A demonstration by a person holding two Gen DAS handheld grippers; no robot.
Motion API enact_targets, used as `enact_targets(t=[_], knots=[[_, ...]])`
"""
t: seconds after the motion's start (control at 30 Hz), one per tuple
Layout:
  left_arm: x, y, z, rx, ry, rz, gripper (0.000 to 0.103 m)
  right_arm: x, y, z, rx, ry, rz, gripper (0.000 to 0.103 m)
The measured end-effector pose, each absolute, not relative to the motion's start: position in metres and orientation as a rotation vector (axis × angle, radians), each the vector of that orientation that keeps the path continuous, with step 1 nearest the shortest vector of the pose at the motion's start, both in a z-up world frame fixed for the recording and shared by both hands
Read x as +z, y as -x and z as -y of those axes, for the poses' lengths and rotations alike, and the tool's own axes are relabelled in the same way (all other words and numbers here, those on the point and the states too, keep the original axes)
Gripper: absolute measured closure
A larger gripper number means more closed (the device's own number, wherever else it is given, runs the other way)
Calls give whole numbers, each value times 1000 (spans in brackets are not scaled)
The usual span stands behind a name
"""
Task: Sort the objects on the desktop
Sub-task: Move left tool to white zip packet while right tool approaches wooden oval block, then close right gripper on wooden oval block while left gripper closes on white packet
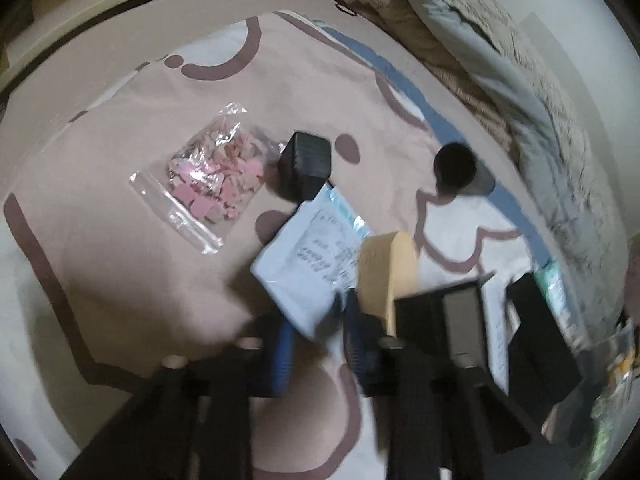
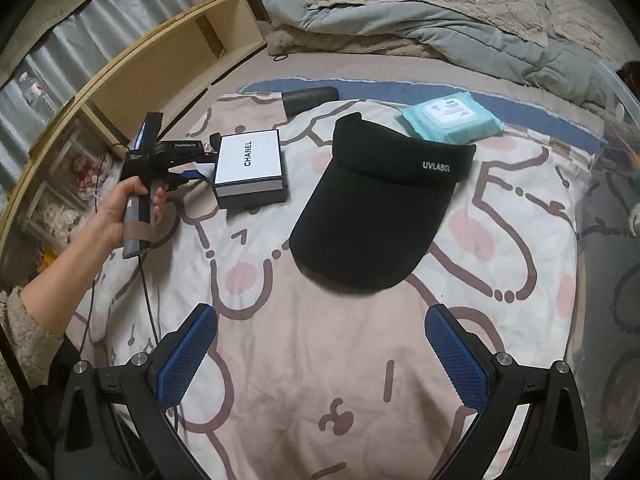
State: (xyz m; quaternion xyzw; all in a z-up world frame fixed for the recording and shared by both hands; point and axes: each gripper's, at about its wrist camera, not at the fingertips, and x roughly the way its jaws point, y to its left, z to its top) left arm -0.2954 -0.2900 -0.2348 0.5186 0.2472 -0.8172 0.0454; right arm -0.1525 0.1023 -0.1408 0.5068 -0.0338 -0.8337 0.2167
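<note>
My left gripper (image 1: 316,332) is shut on a white paper packet (image 1: 308,260) and holds it above the patterned bedsheet. Below it lie a clear bag of pink pieces (image 1: 212,176), a small black box (image 1: 306,164), a yellow tape roll (image 1: 386,276) and a black round object (image 1: 456,168). My right gripper (image 2: 320,352) is open and empty, low over the sheet. Ahead of it lie a black visor cap (image 2: 380,200), a white Chanel box (image 2: 250,164), a teal wipes pack (image 2: 452,120) and a dark case (image 2: 310,98). The left gripper also shows in the right wrist view (image 2: 196,168), beside the Chanel box.
A folded grey duvet (image 2: 420,28) and pillow lie at the head of the bed. A wooden shelf (image 2: 160,64) runs along the left side. A clear plastic bin wall (image 2: 616,160) stands at the right. A cable (image 2: 144,280) trails across the sheet at the left.
</note>
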Motion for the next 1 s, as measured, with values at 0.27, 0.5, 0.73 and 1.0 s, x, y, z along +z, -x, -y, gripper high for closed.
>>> enact_targets(t=[0.27,0.5,0.73,1.0], knots=[[-226,280,306,-2563,-1519,-701,90,-142,175,-59,-2283,-1336,47,9],[-233,266,331,-2587,-1571,-734,90,-156,202,27,-2202,-1296,-14,55],[-229,254,349,-2620,-1641,-665,90,-182,233,117,-2130,-1249,21,63],[-216,239,358,-2689,-1490,-384,46,-223,260,149,-2223,-1307,-63,65]])
